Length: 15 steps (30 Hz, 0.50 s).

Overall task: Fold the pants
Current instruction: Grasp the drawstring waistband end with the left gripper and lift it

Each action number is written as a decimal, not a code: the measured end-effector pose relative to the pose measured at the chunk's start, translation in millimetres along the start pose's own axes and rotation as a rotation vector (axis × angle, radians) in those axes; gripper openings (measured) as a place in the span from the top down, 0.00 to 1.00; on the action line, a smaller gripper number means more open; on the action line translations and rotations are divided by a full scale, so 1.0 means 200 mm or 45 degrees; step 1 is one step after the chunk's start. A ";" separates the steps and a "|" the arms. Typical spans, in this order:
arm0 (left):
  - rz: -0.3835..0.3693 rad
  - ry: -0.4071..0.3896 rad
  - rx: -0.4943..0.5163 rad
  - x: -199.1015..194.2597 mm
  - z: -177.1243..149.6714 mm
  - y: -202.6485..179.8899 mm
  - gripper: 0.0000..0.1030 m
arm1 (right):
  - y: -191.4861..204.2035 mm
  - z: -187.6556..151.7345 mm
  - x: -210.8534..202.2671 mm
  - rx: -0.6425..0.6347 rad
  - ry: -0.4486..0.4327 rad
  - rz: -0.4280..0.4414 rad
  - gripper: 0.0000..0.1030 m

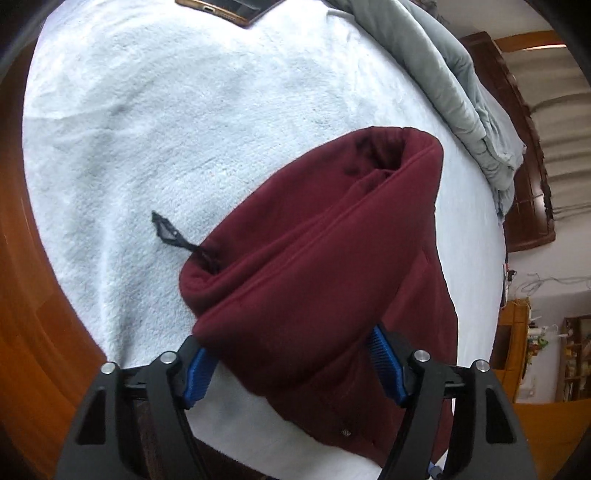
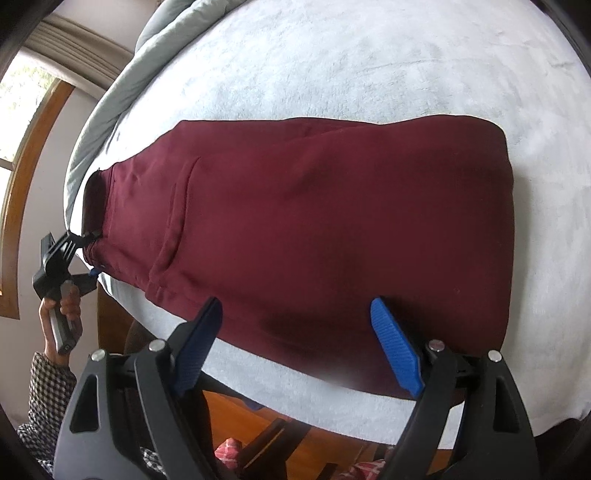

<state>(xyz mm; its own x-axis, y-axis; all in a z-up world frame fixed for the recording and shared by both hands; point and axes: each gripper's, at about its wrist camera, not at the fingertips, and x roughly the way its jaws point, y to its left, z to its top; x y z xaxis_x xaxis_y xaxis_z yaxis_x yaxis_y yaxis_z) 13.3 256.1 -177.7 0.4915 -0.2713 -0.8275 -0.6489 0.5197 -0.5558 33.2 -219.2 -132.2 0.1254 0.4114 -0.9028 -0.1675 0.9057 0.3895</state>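
Maroon pants (image 2: 314, 221) lie folded lengthwise across a pale fleece bed cover (image 2: 369, 55), with the waistband at the left. My right gripper (image 2: 295, 304) hovers open over their near edge, and its blue pads (image 2: 395, 347) hold nothing. In the left wrist view the rolled waistband end (image 1: 314, 258) fills the space between the wide-spread jaws of my left gripper (image 1: 291, 339), and the fabric hides both pad tips. A black drawstring (image 1: 166, 229) pokes out onto the cover. From the right wrist, the left gripper (image 2: 83, 256) straddles the waistband's near corner.
A grey duvet (image 1: 461, 92) is bunched along the bed's far side. A phone (image 1: 225, 9) lies at the cover's edge. A dark wooden headboard (image 1: 528, 166) and shelves (image 1: 517, 339) stand beyond. A hand in a checked sleeve (image 2: 61, 310) holds the left gripper. Wooden floor (image 2: 258, 417) lies below the bed.
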 end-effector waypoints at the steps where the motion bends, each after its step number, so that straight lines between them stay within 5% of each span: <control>1: 0.004 -0.008 -0.017 -0.01 0.00 -0.01 0.31 | 0.00 0.00 0.00 0.000 0.000 -0.002 0.18; 3: -0.080 -0.055 -0.021 -0.06 -0.03 -0.06 0.50 | 0.01 0.00 0.01 -0.013 0.000 -0.012 0.17; 4: -0.136 -0.077 0.016 -0.11 -0.05 -0.10 0.51 | 0.01 -0.01 0.01 -0.020 -0.001 -0.013 0.16; 7: -0.169 -0.103 0.080 -0.15 -0.06 -0.17 0.52 | 0.02 0.00 0.03 -0.037 0.007 -0.023 0.13; 10: -0.073 -0.054 0.027 -0.03 -0.02 -0.12 0.49 | 0.03 0.00 0.04 -0.039 0.009 -0.024 0.12; 15: -0.058 -0.071 0.008 0.01 -0.04 -0.08 0.50 | 0.03 -0.01 0.04 -0.060 0.005 -0.019 0.12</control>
<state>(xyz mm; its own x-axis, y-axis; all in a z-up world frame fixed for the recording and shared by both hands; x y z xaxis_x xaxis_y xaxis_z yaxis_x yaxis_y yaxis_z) 19.6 240.9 -171.7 0.5522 -0.2492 -0.7956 -0.6216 0.5128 -0.5921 31.6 -211.3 -136.6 0.1246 0.3975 -0.9091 -0.2113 0.9059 0.3671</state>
